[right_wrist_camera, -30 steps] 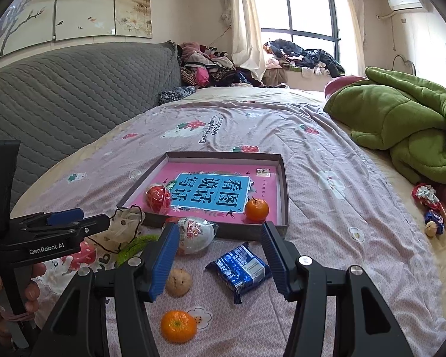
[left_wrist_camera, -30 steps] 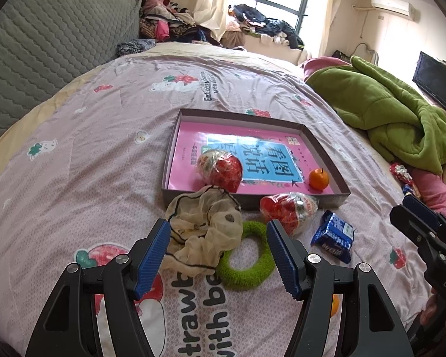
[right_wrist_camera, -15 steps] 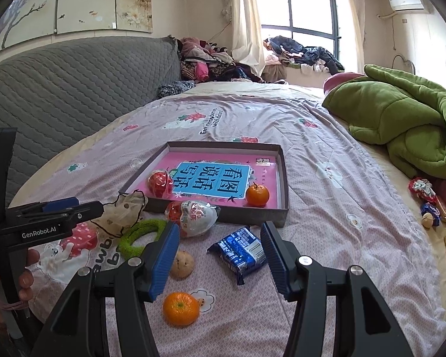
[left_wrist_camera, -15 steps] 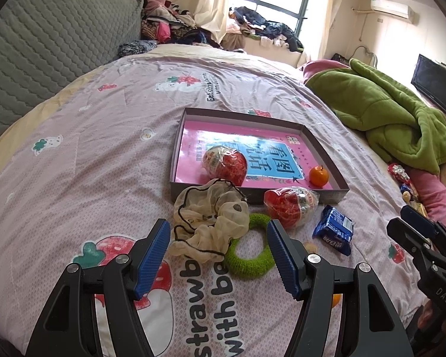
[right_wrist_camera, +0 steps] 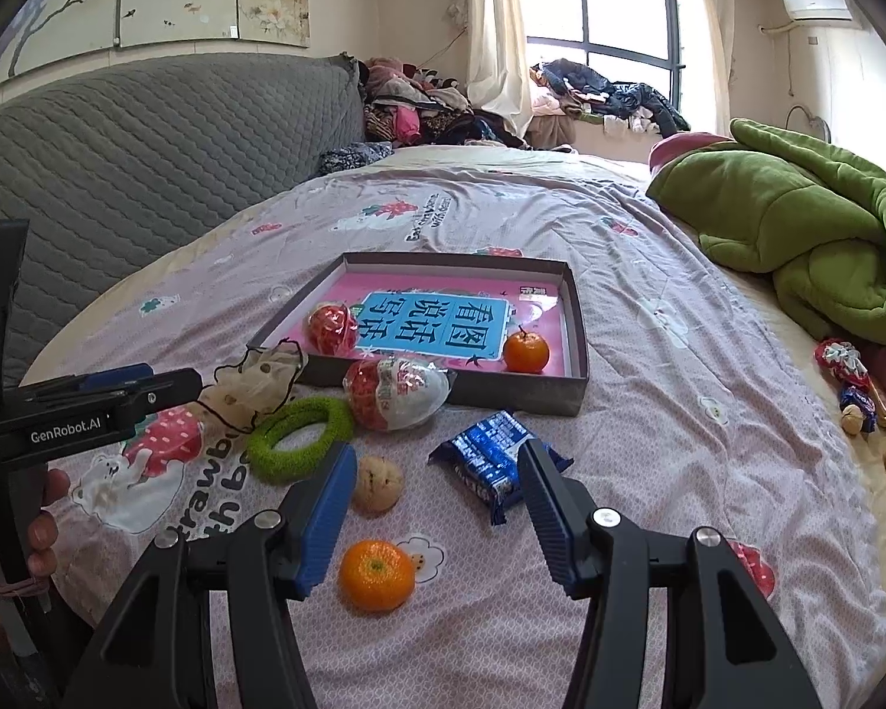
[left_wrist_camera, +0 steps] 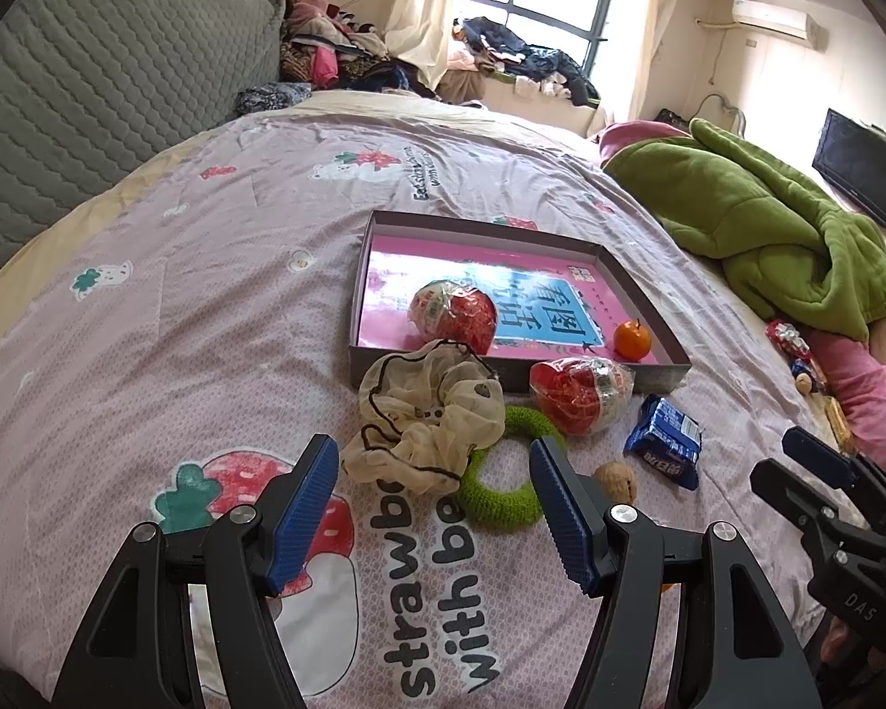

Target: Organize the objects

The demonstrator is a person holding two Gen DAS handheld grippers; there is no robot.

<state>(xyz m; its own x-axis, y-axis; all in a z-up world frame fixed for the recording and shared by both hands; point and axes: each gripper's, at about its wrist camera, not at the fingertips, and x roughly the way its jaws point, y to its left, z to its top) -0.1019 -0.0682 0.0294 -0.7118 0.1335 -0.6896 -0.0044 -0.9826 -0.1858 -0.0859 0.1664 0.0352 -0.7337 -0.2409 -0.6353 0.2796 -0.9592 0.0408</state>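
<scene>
Right wrist view shows the right gripper (right_wrist_camera: 431, 502) spread and empty, now lower over the loose orange (right_wrist_camera: 376, 574) just outside the tray (right_wrist_camera: 520, 396), likely next in, while the left gripper (left_wrist_camera: 434, 505) waits spread, holding nothing.

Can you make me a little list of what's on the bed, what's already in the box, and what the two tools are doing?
in the box: wrapped red egg, orange
outside the box: second wrapped egg, loose orange, walnut, blue snack pack, green ring, cream scrunchie
left tool: open, holding nothing
right tool: open, holding nothing
</scene>
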